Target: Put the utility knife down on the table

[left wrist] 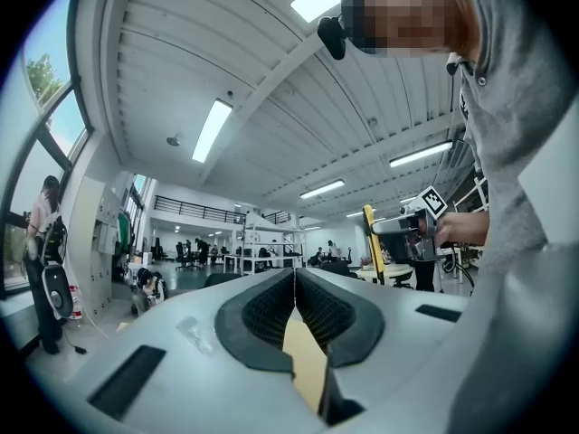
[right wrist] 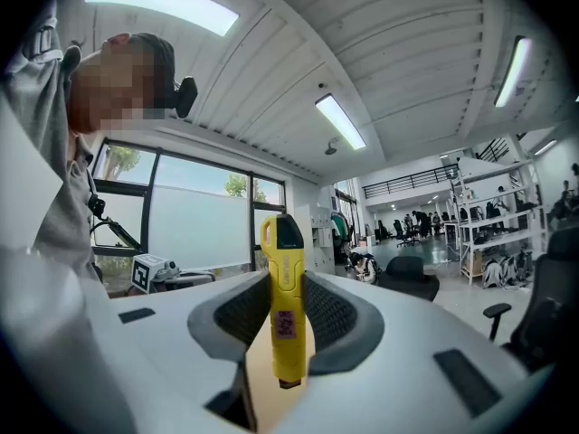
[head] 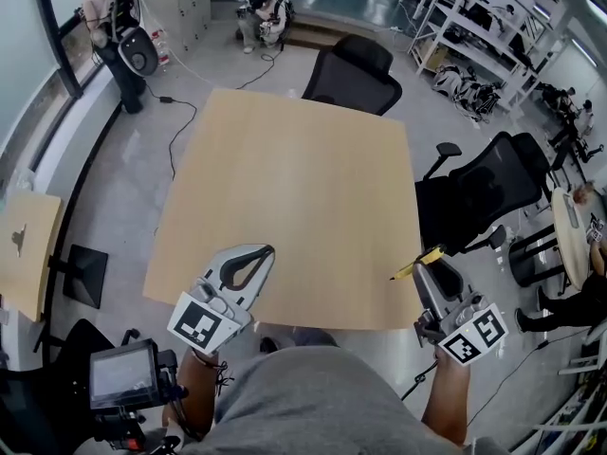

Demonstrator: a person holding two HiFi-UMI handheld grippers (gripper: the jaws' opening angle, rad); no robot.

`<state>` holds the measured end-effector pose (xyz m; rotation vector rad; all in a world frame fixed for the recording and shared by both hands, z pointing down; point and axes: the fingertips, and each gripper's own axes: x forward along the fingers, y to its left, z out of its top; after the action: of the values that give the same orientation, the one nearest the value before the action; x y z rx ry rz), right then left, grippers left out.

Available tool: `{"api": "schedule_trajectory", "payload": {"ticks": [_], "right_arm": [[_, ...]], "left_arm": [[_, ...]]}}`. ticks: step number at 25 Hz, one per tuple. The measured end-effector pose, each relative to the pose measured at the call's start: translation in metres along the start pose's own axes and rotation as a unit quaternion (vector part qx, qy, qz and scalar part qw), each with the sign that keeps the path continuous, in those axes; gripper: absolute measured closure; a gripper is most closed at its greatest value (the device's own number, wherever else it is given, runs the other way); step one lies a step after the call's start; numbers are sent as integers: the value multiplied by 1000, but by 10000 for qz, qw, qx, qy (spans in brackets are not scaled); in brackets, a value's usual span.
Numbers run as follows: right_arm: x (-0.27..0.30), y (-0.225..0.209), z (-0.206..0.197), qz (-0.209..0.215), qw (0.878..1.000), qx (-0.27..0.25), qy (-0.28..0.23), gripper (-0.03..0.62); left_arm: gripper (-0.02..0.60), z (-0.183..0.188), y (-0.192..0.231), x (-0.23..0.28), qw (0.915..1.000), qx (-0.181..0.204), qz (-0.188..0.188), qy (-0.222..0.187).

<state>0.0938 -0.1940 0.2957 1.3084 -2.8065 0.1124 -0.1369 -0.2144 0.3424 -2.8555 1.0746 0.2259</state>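
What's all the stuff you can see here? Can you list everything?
table: one, light wood, middle
utility knife: one, yellow, upright between the right gripper's jaws
office chairs: two, black, one at the table's far edge, one to its right
side table: one, light wood, far left
shelving racks: white, upper right
small screen: one, black, bottom left
left gripper: one, grey, jaws shut, nothing between them
right gripper: one, grey, jaws shut on the knife

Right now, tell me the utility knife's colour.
The utility knife is yellow with a black tip; the right gripper view shows it best.
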Motion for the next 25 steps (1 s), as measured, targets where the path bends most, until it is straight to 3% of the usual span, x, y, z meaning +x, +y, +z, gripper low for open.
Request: {"api": "schedule_trajectory", "payload": {"ticks": [13, 25], "right_arm": [[48, -34, -4, 276, 9995, 33, 130, 477], [99, -107, 2, 292, 9992, 139, 222, 477]], "left_arm": [[575, -15, 13, 17, 9998, -23, 148, 153], [575, -32, 40, 61, 9982, -203, 230, 507]]}}
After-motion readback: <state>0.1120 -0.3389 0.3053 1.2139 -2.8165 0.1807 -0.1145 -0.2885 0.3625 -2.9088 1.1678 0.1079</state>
